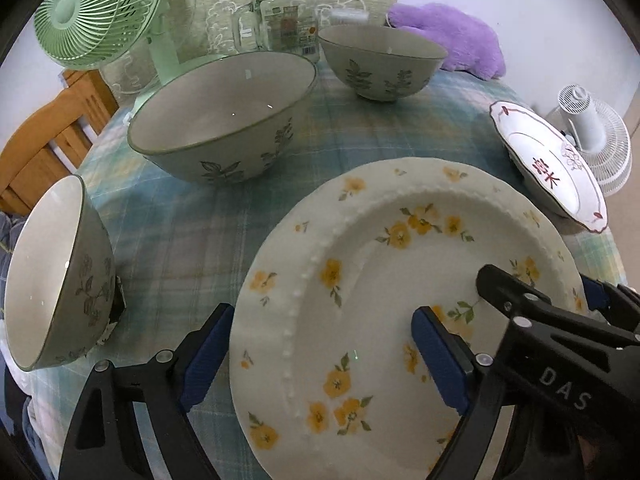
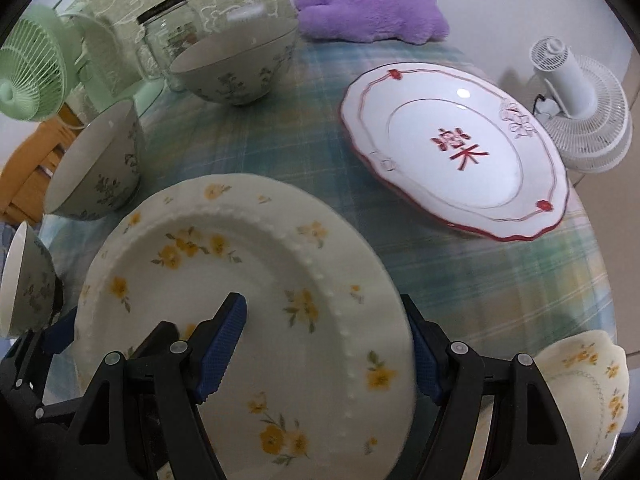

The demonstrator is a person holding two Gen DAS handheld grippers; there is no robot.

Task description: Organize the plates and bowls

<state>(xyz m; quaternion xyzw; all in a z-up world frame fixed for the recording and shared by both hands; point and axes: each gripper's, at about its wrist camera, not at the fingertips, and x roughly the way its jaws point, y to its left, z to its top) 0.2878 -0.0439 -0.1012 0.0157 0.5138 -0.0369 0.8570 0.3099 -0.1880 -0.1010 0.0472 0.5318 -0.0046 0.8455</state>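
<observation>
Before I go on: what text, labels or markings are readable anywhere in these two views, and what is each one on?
"DAS": white letters on the black body of the right tool, seen in the left wrist view.
Red Chinese characters, not legible enough to quote: centre of the white scalloped red-rimmed plate.
Paper label: on the clear glass jar with dark lid, too small and blurred to read.

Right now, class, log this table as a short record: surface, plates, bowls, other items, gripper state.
surface: table with plaid cloth
plates: yellow-flower plate near; red-trimmed plate farther right
bowls: large green bowl, two small green bowls, upright
other items: glass jar, green fan, white fan, purple plush
left hand-held gripper: open, straddling plate's left rim
right hand-held gripper: open, straddling right rim
</observation>
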